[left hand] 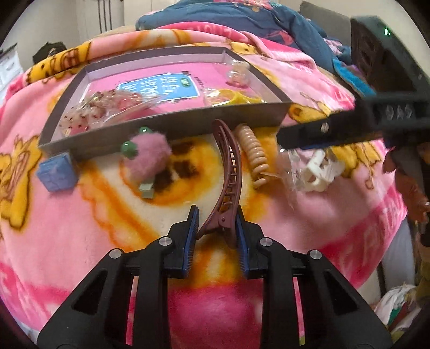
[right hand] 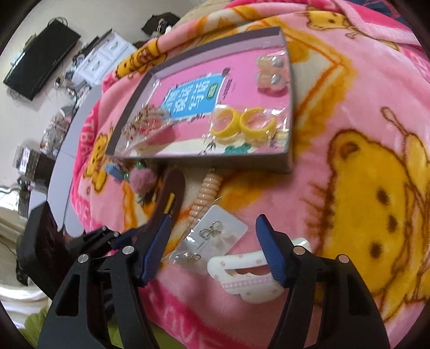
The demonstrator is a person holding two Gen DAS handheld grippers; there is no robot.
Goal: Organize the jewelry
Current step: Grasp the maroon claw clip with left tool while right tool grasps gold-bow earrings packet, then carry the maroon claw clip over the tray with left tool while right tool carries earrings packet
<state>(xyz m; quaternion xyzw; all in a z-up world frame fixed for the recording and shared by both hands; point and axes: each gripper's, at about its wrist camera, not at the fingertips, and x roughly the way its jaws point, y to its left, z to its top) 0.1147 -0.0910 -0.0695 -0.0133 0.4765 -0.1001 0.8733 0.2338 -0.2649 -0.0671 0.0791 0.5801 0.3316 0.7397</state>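
Note:
A long maroon hair clip [left hand: 228, 166] lies on the pink blanket, its tip against the grey tray's front wall [left hand: 172, 123]. My left gripper [left hand: 217, 226] is shut on the clip's handle end, with both blue pads against it. In the right wrist view my right gripper [right hand: 215, 245] stands open low over a clear packet of bow earrings [right hand: 215, 236] and a white claw clip [right hand: 242, 273]. Both lie between its fingers, and the pads press on neither. The tray [right hand: 215, 161] holds yellow hoop pieces [right hand: 242, 123], pearl flower clips [right hand: 268, 72] and a bag of pink pieces [left hand: 107, 104].
On the blanket in front of the tray lie a beige spiral hair tie [left hand: 254, 155], a fluffy pink clip [left hand: 149, 158] and a small blue cube [left hand: 57, 174]. A blue quilt [left hand: 242, 18] is heaped behind the tray. The bed edge falls away at the right.

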